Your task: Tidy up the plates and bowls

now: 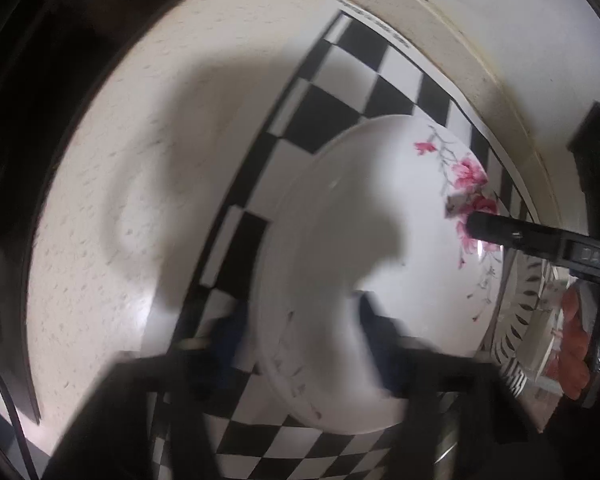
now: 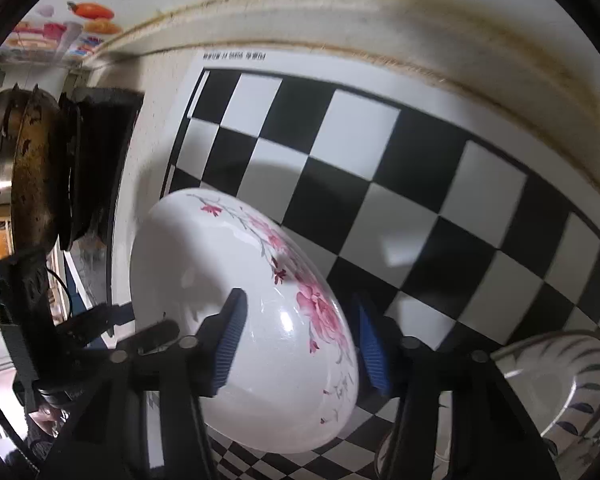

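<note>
A white dish with pink flowers (image 1: 360, 248) lies on a black-and-white checkered sheet (image 1: 340, 76) on the counter. My left gripper (image 1: 304, 332) straddles its near rim, one blue pad outside the edge and one over the white surface, blurred, with a gap still showing. In the right wrist view the same dish (image 2: 204, 272) fills the space between the blue pads of my right gripper (image 2: 300, 348), which stands open around the flowered side. One black finger (image 1: 496, 232) of that gripper reaches the flowers from the right. A second dish with dark leaf marks (image 2: 560, 380) sits right of it.
A grimy pot (image 2: 36, 176) stands on a black stove (image 2: 96, 152) left of the sheet, seen as a dark cooktop (image 1: 60, 80) in the left wrist view. A stained backsplash ledge (image 2: 380, 28) runs behind. A hand (image 1: 576, 340) shows at the right edge.
</note>
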Available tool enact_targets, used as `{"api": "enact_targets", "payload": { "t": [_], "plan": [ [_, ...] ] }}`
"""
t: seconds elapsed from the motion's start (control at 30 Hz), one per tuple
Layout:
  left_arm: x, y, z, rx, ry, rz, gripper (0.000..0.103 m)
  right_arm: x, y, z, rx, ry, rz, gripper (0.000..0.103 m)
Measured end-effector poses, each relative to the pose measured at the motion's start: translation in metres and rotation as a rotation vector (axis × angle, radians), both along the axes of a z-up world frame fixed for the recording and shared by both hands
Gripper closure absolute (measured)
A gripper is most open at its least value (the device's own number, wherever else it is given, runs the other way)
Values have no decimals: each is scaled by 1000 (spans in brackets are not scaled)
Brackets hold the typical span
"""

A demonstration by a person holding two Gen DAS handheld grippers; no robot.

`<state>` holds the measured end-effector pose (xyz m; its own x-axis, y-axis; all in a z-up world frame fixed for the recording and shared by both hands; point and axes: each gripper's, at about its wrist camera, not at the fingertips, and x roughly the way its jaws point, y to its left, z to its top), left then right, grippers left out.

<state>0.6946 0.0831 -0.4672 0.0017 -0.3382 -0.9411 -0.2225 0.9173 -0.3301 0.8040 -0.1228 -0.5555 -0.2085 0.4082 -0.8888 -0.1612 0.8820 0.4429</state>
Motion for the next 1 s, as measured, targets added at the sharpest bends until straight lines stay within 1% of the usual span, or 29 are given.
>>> {"api": "enact_targets", "payload": {
  "t": [0.07, 0.1, 0.13, 0.17, 0.2, 0.27, 0.43, 0.57, 0.7, 0.8, 1.0],
  "plan": [
    [2, -1, 0, 0, 5, 5, 66, -2, 1, 0, -18, -19, 11, 57],
    [2, -1, 0, 6, 2, 4, 70, -4, 1, 1, -26, -31, 17, 58],
    [1, 0, 0, 11, -1, 3, 74, -6, 0, 2, -40, -48, 25, 63],
    [1, 4, 2, 10, -2, 2, 77, -8, -2, 2, -54, -61, 27, 71],
    [2, 7, 1, 8, -1, 8, 82, -9, -5, 3, -64, -71, 23, 77],
    [4, 8, 0, 4, 0, 14, 84, -11, -18, 2, -29, -55, -10, 81],
    [5, 2, 5, 26, -12, -14, 83, -24, -39, 8, -4, -72, -66, 82],
    [2, -5, 18, 34, -28, -52, 84, -36, -57, 17, 21, -77, -107, 82],
    [-4, -16, 34, 46, -46, -96, 83, -54, -71, 35, 16, -100, -135, 82],
    [-11, -24, 52, 50, -72, -135, 83, -72, -88, 56, 26, -119, -174, 82],
    [-31, -61, 84, 43, -111, -224, 83, -131, -132, 96, 22, -161, -259, 82]
  ]
}}
